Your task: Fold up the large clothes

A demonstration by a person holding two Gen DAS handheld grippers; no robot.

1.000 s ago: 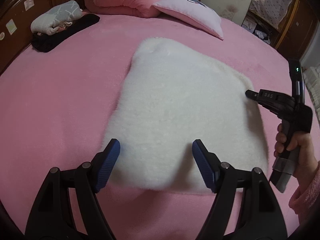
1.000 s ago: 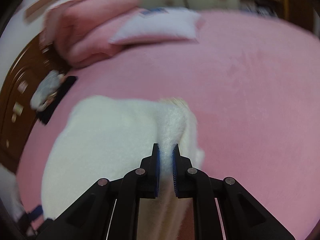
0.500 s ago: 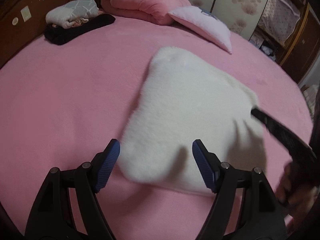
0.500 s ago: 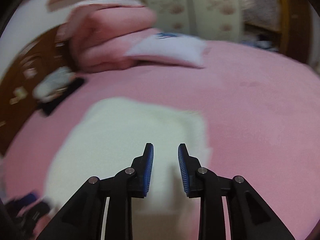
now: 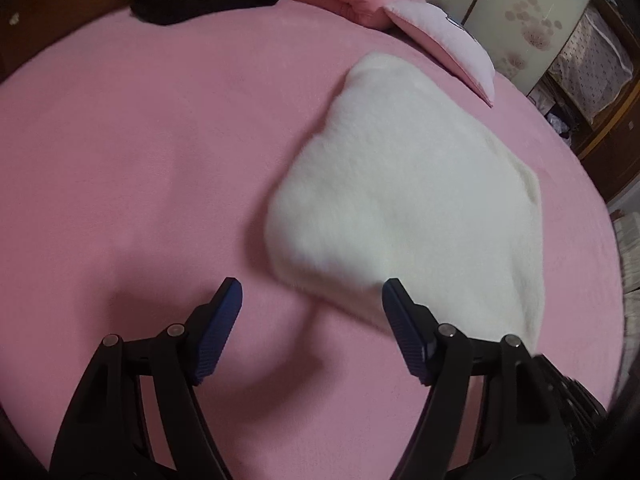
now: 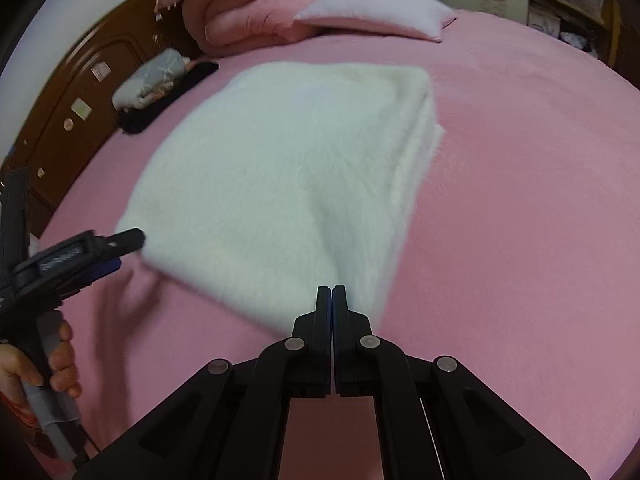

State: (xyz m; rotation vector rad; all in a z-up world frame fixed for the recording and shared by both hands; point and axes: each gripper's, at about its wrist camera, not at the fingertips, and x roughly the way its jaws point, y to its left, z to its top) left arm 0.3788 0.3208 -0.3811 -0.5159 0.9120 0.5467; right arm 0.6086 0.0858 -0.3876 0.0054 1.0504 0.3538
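the white fluffy garment [image 6: 288, 168] lies folded into a thick, roughly square stack on the pink bed cover [image 6: 520, 200], its layered edges showing along the side away from the headboard. the right gripper [image 6: 332, 292] hangs over the near edge of the stack with its jaws pressed together, having just been closing, and no cloth between them. the left gripper [image 5: 312, 320] has its jaws spread wide over bare bed cover just beside the near corner of the garment; nothing is between its blue pads [image 5: 218, 332], though the right-hand pad sits right at the garment's edge. in the right wrist view the left gripper shows from the side at the garment's near left corner, with a hand [image 6: 36, 364] wrapped around its grey handle. at the head of the bed a pale pink pillow [image 6: 380, 12] leans by a folded pink quilt [image 6: 256, 8], and a grey bundle [image 6: 152, 76] rests on a black cloth [image 6: 168, 92] near the dark wooden headboard [image 6: 76, 92]. parts of both views are blurred
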